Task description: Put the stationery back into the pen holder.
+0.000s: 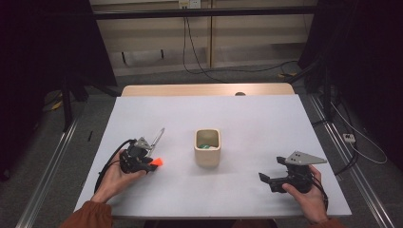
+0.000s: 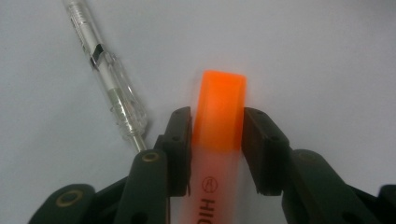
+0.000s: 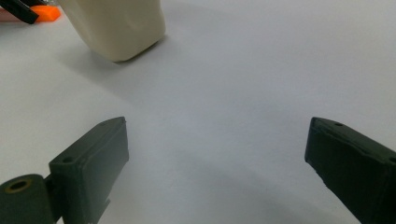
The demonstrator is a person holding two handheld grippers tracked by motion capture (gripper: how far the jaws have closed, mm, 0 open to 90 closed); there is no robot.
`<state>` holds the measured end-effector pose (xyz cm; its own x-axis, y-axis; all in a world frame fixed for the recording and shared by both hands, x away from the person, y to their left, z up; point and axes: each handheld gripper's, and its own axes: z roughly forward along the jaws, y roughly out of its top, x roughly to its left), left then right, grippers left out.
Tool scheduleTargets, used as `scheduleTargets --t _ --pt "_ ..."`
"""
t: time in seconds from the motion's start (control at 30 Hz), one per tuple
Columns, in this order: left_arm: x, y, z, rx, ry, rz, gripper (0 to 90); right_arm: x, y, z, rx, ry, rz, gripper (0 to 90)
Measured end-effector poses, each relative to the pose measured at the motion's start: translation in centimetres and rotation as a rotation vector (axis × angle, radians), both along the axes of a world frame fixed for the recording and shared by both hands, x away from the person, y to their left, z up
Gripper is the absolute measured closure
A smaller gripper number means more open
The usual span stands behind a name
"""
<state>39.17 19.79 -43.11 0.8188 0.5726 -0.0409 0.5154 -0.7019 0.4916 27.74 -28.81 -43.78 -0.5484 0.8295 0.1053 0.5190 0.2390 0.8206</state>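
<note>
Left gripper view: clear pen (image 2: 106,77) just beside jaw-flanked orange highlighter (image 2: 219,112).

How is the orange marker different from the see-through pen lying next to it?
The orange highlighter marker is wide, flat-sided and brightly coloured; the clear plastic pen with a metal tip is thin, round and see-through. The marker sits between the jaws of the left gripper, which stand close against its sides, while the pen lies free, outside them. The marker points straight ahead in the left gripper view; the pen slants away to the left. Both lie on the white table.
</note>
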Motion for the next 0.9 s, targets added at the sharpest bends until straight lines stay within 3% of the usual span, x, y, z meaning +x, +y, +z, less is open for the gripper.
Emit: scheduleTargets --t 0.37,0.47,0.57,0.9 --pt "-0.2 0.3 -0.1 -0.036 -0.012 0.021 67.2 0.0 0.0 0.0 0.005 -0.001 -0.002 6.5" --pt "-0.3 0.6 -0.1 -0.082 -0.005 0.038 67.2 0.0 0.0 0.0 0.004 -0.004 -0.001 6.5" --pt "-0.5 0.8 0.2 -0.128 -0.026 0.060 67.2 0.0 0.0 0.1 0.004 -0.004 -0.002 6.5" --pt "-1.7 0.5 1.3 -0.210 -0.096 0.081 67.2 0.0 0.0 0.1 0.005 -0.005 -0.004 6.4"
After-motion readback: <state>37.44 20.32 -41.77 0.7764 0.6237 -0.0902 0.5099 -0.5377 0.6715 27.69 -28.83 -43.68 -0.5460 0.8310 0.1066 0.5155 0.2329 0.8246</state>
